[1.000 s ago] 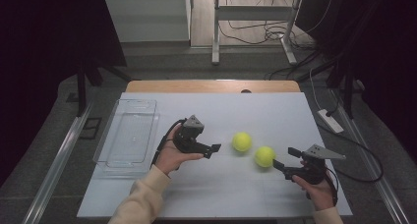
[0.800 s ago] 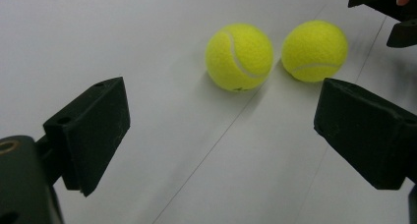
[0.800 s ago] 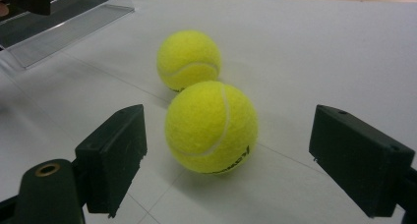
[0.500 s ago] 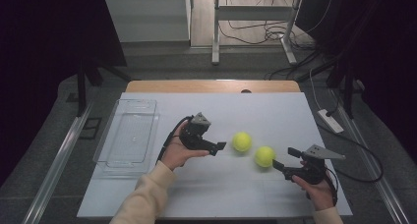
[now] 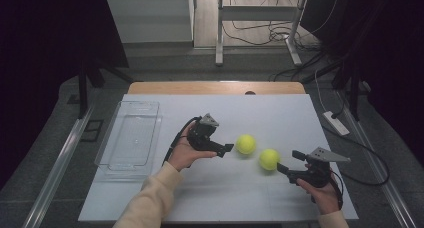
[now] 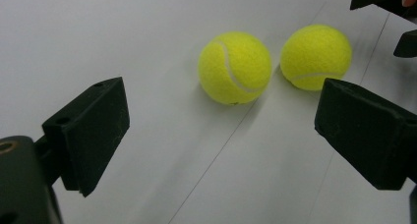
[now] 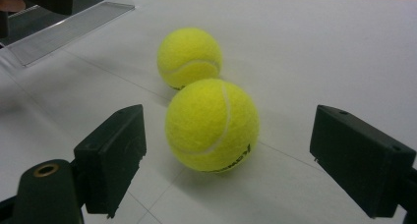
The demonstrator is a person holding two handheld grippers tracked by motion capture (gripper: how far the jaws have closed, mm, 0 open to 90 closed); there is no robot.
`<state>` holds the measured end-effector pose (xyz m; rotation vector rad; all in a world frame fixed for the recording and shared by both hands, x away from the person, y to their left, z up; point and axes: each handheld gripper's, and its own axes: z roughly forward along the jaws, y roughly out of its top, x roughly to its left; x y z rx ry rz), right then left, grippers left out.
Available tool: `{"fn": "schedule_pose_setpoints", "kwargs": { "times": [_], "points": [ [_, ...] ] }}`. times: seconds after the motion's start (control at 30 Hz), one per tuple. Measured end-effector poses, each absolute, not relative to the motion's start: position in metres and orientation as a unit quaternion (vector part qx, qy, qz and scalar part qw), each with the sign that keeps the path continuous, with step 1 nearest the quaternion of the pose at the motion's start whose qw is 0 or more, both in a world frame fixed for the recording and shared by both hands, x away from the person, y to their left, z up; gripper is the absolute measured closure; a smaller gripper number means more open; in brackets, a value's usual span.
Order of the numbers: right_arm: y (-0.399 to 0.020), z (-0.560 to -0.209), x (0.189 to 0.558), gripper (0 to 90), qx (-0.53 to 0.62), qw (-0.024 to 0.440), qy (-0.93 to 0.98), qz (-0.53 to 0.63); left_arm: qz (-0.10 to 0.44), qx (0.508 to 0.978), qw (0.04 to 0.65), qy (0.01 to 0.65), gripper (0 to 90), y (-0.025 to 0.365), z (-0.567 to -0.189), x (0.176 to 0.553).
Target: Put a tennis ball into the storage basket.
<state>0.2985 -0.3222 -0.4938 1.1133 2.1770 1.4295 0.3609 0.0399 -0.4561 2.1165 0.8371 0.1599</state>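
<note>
Two yellow tennis balls lie side by side on the white table, the left ball [image 5: 245, 144] and the right ball [image 5: 269, 159]. My left gripper [image 5: 226, 148] is open just left of the left ball, apart from it. In the left gripper view that ball [image 6: 235, 68] lies ahead of the wide-open left gripper [image 6: 221, 111], with the other ball [image 6: 315, 57] behind it to the right. My right gripper [image 5: 289, 162] is open just right of the right ball. In the right gripper view that ball [image 7: 212, 125] sits close before the right gripper [image 7: 231, 123], the other ball [image 7: 189, 57] beyond.
A clear plastic tray [image 5: 137, 103] lies on the left part of the table; its edge [image 7: 69, 27] appears in the right gripper view. A power strip [image 5: 336, 123] and cables run along the table's right side. A wooden strip [image 5: 215, 88] borders the far edge.
My left gripper has moved to the right, closer to the left ball. The right gripper and both balls have stayed in place.
</note>
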Motion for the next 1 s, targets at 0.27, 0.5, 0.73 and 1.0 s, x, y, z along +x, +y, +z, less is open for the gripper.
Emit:
{"fn": "schedule_pose_setpoints", "kwargs": {
  "times": [0.27,0.5,0.73,1.0],
  "points": [
    [-0.323,-0.494,0.298,13.4,0.389,0.152,0.759,0.499,0.069,0.844,0.413,0.335,6.3,0.032,-0.455,0.365],
    [-0.322,-0.494,0.298,13.4,0.389,0.151,0.76,0.499,0.064,0.844,0.413,0.336,6.2,0.027,-0.454,0.369],
    [-0.323,-0.495,0.299,13.4,0.388,0.151,0.76,0.499,0.064,0.844,0.413,0.335,6.3,0.024,-0.453,0.369],
    [-0.323,-0.495,0.299,13.5,0.389,0.152,0.76,0.498,0.063,0.845,0.413,0.333,6.6,0.022,-0.45,0.372]
  ]
}}
